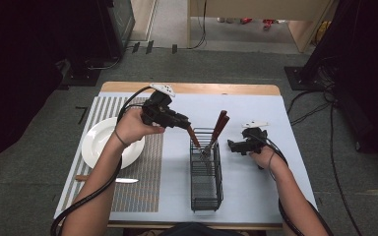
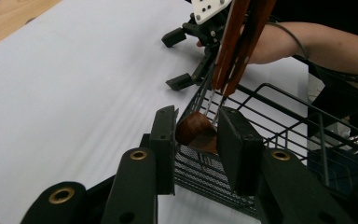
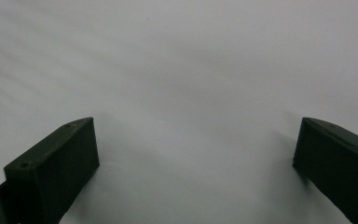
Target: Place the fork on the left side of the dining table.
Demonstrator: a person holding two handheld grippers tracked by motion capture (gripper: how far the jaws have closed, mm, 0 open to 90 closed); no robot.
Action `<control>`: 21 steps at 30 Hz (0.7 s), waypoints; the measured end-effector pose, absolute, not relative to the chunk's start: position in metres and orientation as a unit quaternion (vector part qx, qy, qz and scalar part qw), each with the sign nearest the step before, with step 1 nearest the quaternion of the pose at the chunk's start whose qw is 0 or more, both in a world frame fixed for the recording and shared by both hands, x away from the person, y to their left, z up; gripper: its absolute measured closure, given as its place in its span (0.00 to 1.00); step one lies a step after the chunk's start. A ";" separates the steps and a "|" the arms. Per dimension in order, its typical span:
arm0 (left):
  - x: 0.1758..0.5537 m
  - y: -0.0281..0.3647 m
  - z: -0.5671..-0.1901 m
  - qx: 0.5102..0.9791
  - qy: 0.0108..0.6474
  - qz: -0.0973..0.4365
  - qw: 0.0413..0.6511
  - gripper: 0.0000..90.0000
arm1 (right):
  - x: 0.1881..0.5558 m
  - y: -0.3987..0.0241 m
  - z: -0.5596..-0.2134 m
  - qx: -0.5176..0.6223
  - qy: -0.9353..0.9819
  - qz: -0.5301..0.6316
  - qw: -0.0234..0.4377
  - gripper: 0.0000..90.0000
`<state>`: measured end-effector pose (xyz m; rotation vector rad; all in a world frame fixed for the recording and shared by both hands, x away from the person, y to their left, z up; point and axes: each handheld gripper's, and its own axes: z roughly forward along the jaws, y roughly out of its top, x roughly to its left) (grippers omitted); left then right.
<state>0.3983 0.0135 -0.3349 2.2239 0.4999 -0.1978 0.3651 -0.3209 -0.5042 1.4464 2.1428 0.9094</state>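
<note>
Left gripper (image 2: 196, 135) gripping a brown wooden utensil handle (image 2: 193, 130) at the black wire caddy (image 1: 205, 182).
I am judging this a lift-out or drop-in; jaws pinching the handle at the caddy's 11 o'clock corner. Right gripper (image 1: 232, 145), at the caddy's 3 o'clock, is gaping wide, empty. Next: moving straight along the handle's axis, clear of the two wooden-handled pieces (image 1: 219, 129).
</note>
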 end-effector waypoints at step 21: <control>0.398 0.020 -0.329 0.865 0.230 -0.109 0.433 0.90 | 0.365 -0.321 -0.504 0.517 0.767 0.325 0.199 0.00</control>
